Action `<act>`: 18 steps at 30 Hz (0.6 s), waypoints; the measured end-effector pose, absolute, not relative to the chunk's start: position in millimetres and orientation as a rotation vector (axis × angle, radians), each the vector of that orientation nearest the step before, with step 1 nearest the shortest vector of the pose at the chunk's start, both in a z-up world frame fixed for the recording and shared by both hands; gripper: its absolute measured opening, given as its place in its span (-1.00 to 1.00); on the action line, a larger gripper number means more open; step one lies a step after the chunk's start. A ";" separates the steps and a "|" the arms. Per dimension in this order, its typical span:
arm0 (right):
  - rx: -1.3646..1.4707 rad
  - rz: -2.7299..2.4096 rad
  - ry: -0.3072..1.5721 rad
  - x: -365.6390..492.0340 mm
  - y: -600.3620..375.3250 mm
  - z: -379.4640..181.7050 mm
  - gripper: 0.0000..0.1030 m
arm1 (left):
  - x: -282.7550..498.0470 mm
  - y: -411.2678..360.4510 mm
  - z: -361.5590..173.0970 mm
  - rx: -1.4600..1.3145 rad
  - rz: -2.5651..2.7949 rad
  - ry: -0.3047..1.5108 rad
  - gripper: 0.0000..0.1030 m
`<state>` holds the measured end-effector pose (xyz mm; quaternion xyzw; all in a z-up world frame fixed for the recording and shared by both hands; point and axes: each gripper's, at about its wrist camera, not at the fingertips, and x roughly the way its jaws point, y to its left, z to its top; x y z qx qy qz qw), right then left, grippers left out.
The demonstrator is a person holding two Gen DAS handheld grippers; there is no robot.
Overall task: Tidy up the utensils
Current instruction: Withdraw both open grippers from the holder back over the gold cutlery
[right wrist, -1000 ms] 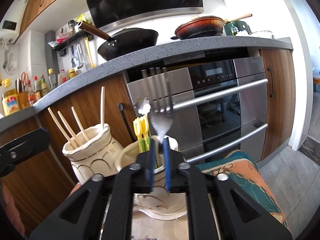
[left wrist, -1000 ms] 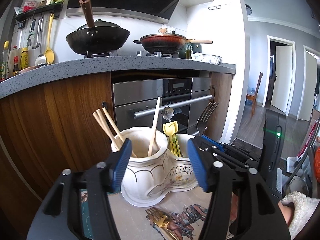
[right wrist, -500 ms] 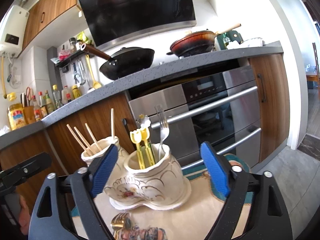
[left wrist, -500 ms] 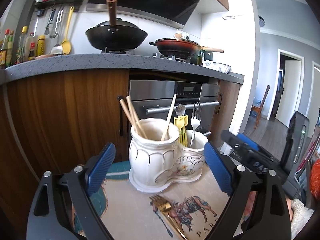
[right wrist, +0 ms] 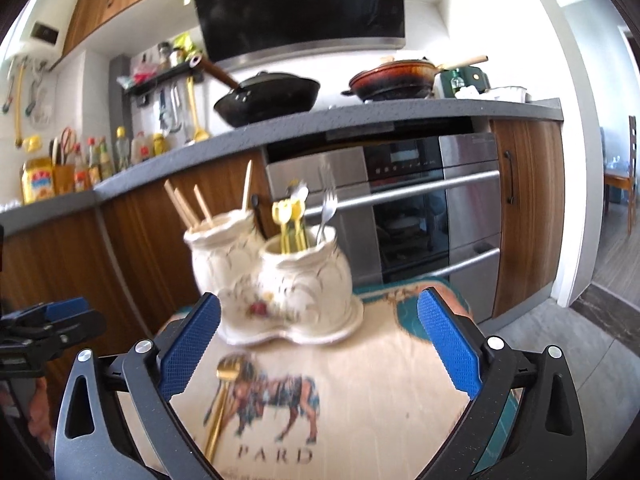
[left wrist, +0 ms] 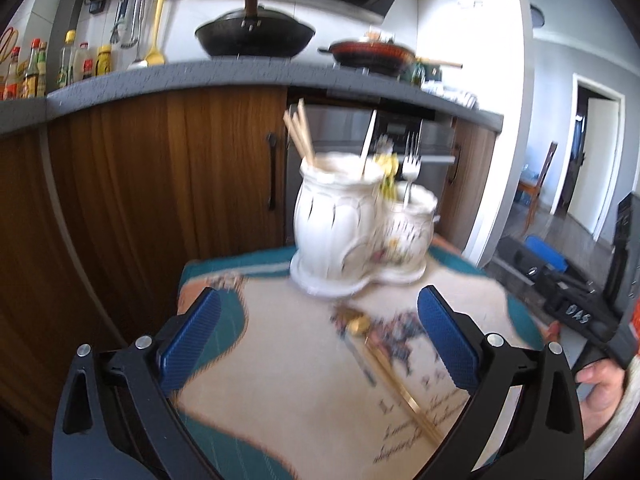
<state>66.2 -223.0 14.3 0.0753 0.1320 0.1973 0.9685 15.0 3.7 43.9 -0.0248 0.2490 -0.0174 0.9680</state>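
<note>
A white ceramic double holder (left wrist: 360, 232) (right wrist: 276, 280) stands at the far end of the patterned cloth. Its taller pot holds wooden chopsticks (left wrist: 300, 136). In the smaller pot are yellow utensils (right wrist: 288, 220) and a silver fork (right wrist: 326, 212). A gold utensil (left wrist: 384, 360) (right wrist: 224, 392) lies on the cloth in front of the holder. My left gripper (left wrist: 320, 344) hangs over the cloth short of the holder, jaws opening wide, nothing between them. My right gripper (right wrist: 320, 344) does the same from the other side, also with nothing between its fingers.
The cloth (right wrist: 360, 400) covers a small table with edges close on all sides. Behind it are wooden cabinet doors (left wrist: 160, 200), a steel oven (right wrist: 420, 208) and a grey counter (right wrist: 360, 120) with a wok and a pan. A hand (left wrist: 600, 384) holds the right gripper.
Both grippers have opened wide and drawn back from the holder. The right one let go of the silver fork, which now stands in the smaller pot.
</note>
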 end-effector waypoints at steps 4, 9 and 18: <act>0.109 0.399 0.316 60.8 -219.6 4.9 0.90 | 13.1 1.5 19.2 -0.042 -0.031 0.612 0.89; 0.105 0.391 0.351 61.6 -219.8 -3.4 0.90 | 20.1 -6.4 -12.5 -0.077 -0.071 0.755 0.89; 0.134 0.407 0.372 65.4 -222.2 -5.5 0.90 | 40.4 -31.0 -39.1 -0.044 -0.091 0.879 0.57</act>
